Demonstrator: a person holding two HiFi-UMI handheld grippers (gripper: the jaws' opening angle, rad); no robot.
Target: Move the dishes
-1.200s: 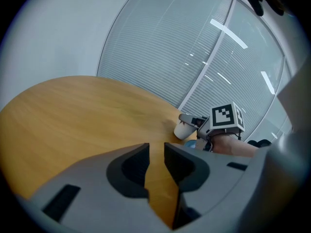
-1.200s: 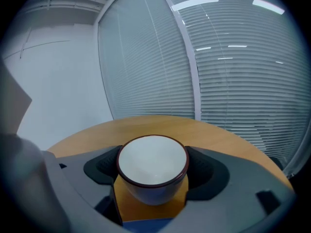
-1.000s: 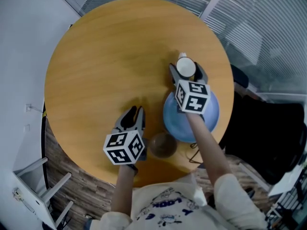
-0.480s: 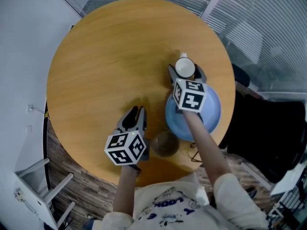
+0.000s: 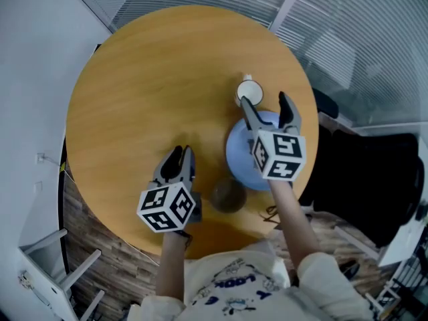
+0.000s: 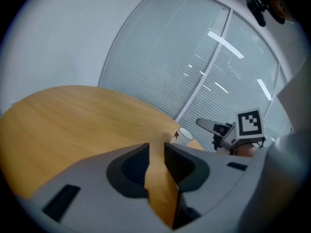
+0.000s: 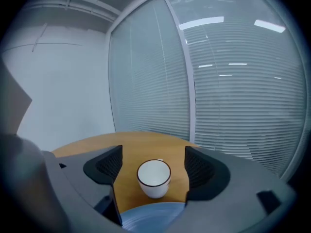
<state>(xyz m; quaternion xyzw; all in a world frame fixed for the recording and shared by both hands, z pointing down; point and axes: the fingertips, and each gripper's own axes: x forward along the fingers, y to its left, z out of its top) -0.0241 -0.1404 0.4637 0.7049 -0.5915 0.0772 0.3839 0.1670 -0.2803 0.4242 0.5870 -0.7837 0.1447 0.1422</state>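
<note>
A white cup (image 5: 249,92) stands upright on the round wooden table (image 5: 147,79), just beyond a blue plate (image 5: 249,159). My right gripper (image 5: 267,111) hovers open over the plate's far part, its fingertips a short way behind the cup. In the right gripper view the cup (image 7: 154,177) sits ahead of the wide jaws, above the plate (image 7: 150,216). A brownish round dish (image 5: 228,196) lies near the front edge. To its left, my left gripper (image 5: 179,159) is shut with nothing in it. The left gripper view shows the cup (image 6: 182,136) and the right gripper (image 6: 214,126) at right.
The table's right and near edges are close to the plate and the brown dish. Window blinds run behind the table. A white frame (image 5: 47,273) stands on the floor at lower left, and a dark piece of furniture (image 5: 364,179) at right.
My right gripper has drawn back from around the cup towards me and now stands over the plate. The cup stays on the table. The left gripper has hardly moved.
</note>
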